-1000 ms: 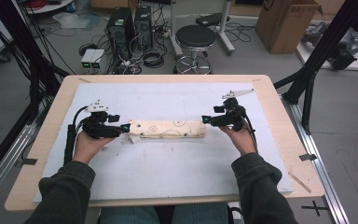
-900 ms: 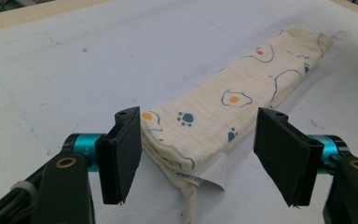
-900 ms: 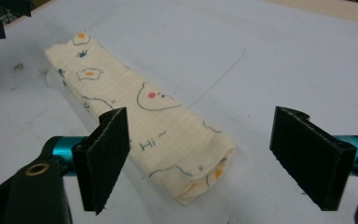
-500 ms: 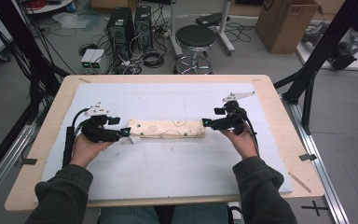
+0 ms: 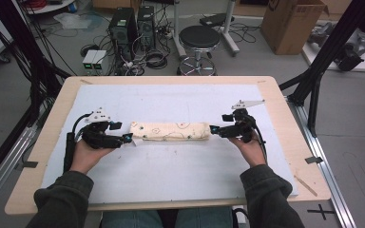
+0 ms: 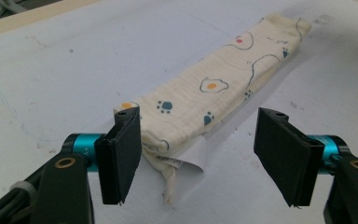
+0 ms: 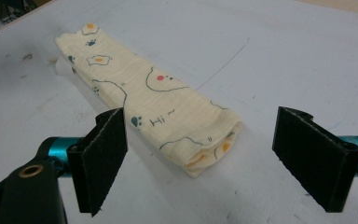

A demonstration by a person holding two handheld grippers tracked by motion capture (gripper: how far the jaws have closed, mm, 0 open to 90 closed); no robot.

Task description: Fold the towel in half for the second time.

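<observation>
A folded cream cloth [image 5: 170, 131] printed with fried eggs and paw prints lies lengthwise across the middle of the white mat [image 5: 180, 175]. My left gripper [image 5: 126, 138] stands open at the cloth's left end. In the left gripper view that end of the cloth [image 6: 214, 88] reaches between the jaws of the left gripper [image 6: 200, 158], up against the left pad, and a white label [image 6: 192, 157] sticks out. My right gripper [image 5: 214, 129] stands open at the right end. In the right gripper view the rolled end of the cloth [image 7: 140, 98] lies just ahead of the right gripper [image 7: 214, 158].
The mat covers a wooden table [image 5: 290, 142]. Past the table's far edge on the floor stand a black stool [image 5: 199, 40], computer towers [image 5: 133, 28] with cables and a cardboard box [image 5: 292, 23]. Black frame poles [image 5: 328, 57] rise at both sides.
Both hands have shifted slightly toward the near edge, with the grippers kept at the cloth's ends. The cloth lies where it was.
</observation>
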